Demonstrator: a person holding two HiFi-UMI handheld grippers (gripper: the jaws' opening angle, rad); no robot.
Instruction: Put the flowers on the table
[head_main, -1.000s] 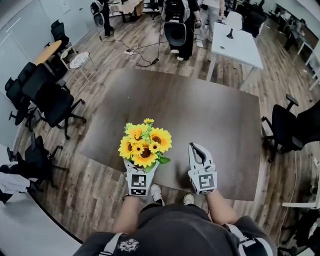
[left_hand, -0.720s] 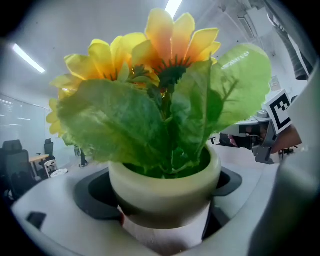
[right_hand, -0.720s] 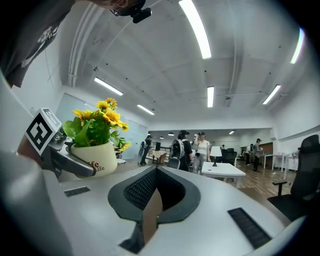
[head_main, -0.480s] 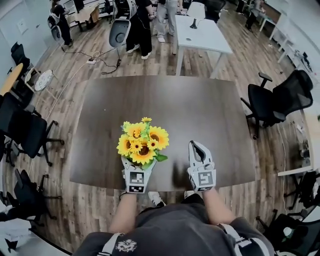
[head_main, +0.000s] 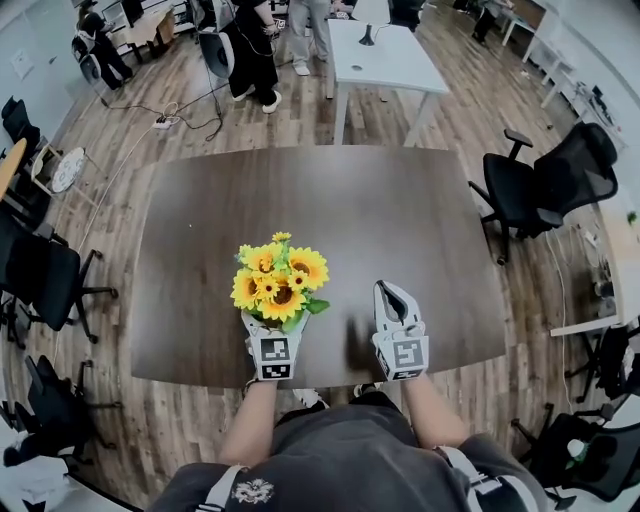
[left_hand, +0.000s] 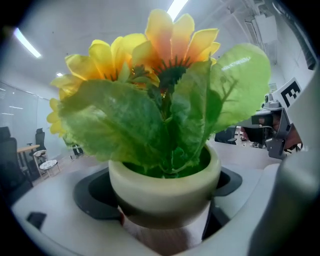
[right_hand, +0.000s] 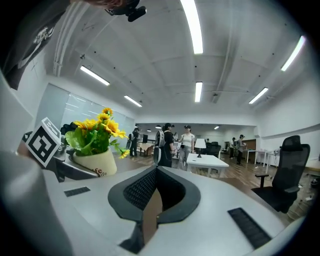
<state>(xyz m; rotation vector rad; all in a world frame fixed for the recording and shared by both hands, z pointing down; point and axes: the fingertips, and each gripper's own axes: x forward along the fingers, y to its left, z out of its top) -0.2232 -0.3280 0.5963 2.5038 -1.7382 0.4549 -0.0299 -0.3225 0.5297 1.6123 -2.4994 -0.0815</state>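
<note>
A bunch of yellow sunflowers (head_main: 273, 282) with green leaves stands in a small cream pot (left_hand: 165, 187). My left gripper (head_main: 272, 330) is shut on that pot, its jaws pressed against both sides, and holds it over the near part of the dark brown table (head_main: 320, 210). In the right gripper view the potted flowers (right_hand: 95, 137) show at the left. My right gripper (head_main: 393, 300) is shut with nothing in it, a little to the right of the flowers, over the table's near edge.
Black office chairs stand at the left (head_main: 40, 275) and the right (head_main: 540, 190) of the table. A white table (head_main: 385, 55) and several people (head_main: 250, 50) are beyond its far edge. Cables lie on the wood floor (head_main: 180, 110).
The head view has swung so the table sits more square in the frame. Both grippers and the flowers keep about the same place over the table's near edge.
</note>
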